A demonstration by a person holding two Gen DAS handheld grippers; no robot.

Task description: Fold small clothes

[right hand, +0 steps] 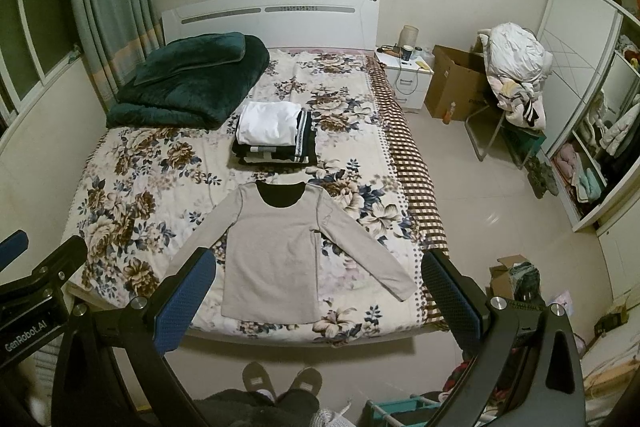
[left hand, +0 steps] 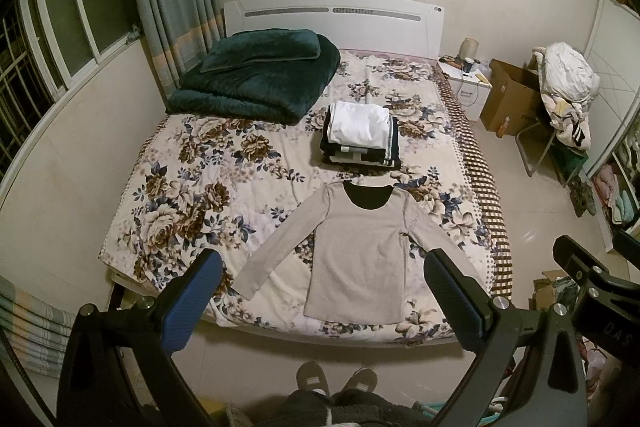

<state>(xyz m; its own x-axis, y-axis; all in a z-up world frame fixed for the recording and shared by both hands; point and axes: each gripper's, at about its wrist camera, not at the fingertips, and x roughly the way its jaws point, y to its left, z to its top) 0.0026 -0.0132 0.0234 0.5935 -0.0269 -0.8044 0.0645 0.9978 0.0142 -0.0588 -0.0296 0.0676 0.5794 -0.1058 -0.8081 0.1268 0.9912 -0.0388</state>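
A light grey long-sleeved top with a black neck lining lies flat, sleeves spread, on the near end of the floral bed; it also shows in the right wrist view. Behind it sits a stack of folded clothes with a white piece on top, seen too in the right wrist view. My left gripper is open and empty, held high above the bed's near edge. My right gripper is open and empty at the same height, beside the left one.
A folded dark green blanket lies at the bed's head on the left. A white nightstand, a cardboard box and a chair piled with laundry stand right of the bed. An open wardrobe is at far right.
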